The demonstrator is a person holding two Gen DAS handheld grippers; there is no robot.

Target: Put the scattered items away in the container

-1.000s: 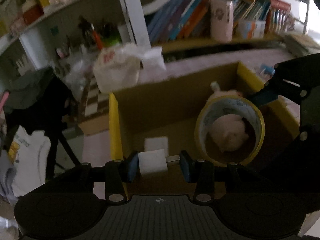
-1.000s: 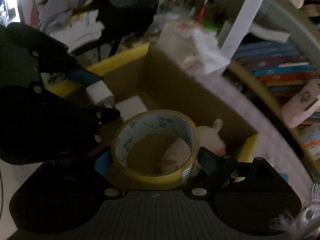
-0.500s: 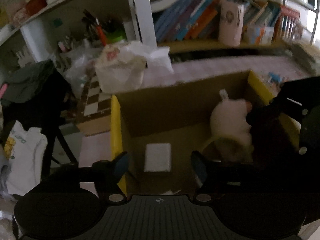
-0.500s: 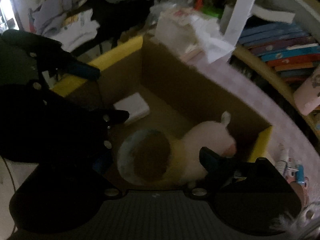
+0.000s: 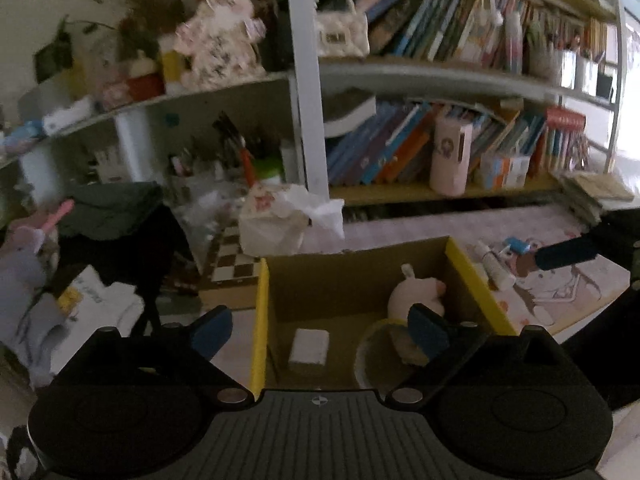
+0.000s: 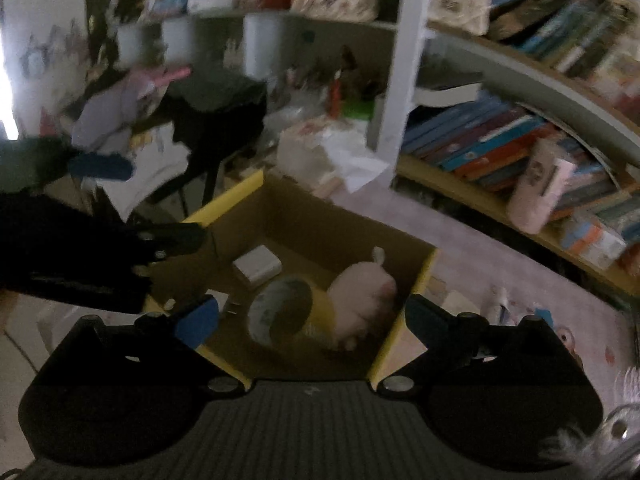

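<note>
Claws hang empty above the yellow-rimmed brown cardboard box (image 5: pixel 262 304): left claw (image 5: pixel 316 330) and right claw (image 6: pixel 310 316) both spread wide. Inside lie 3 things: a flat white rectangular block (image 5: pixel 309 346), a yellow-edged roll of tape (image 6: pixel 280 310) and a pink plush toy (image 6: pixel 362 288) touching the roll.

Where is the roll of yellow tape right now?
In both wrist views the tape roll lies on the floor of the cardboard box, against the pink plush toy, right of the white block.
</note>
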